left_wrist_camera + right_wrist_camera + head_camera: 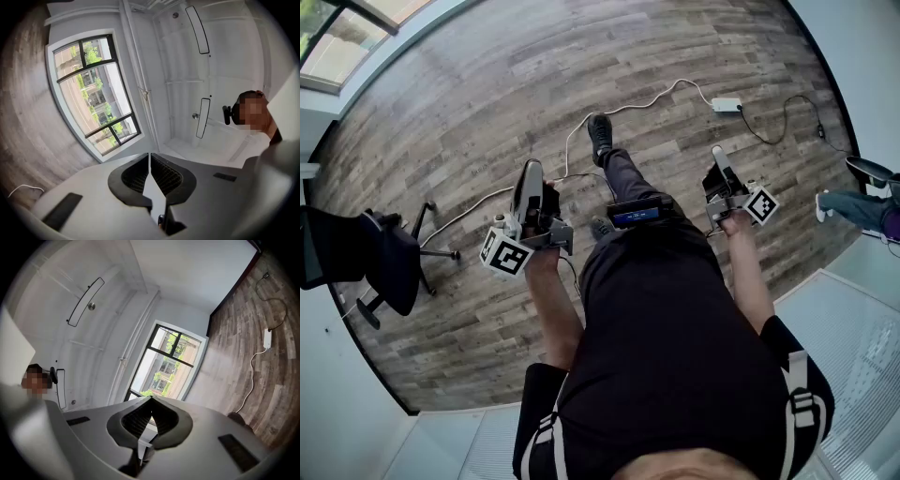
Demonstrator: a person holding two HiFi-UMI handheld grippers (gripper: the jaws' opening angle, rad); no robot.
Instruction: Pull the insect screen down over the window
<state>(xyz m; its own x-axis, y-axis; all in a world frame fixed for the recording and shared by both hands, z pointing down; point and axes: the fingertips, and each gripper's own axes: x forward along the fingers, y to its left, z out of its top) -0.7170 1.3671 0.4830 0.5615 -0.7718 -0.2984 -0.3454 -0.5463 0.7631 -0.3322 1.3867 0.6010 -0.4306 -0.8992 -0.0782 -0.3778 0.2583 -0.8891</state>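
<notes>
Both closed and empty, left tool (150, 155) and right tool (151, 400) stand well apart from the window (93, 93); its insect screen, not discernible, is presumably light, flimsy mesh: grip its rigid bottom rail.

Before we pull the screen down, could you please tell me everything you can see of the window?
The window is a tall rectangle set in a white wall, with a pale outer surround and dark bars splitting it into several panes. Its glass looks clear: trees and a building show through, and no screen is seen across it. Nothing touches it.
</notes>
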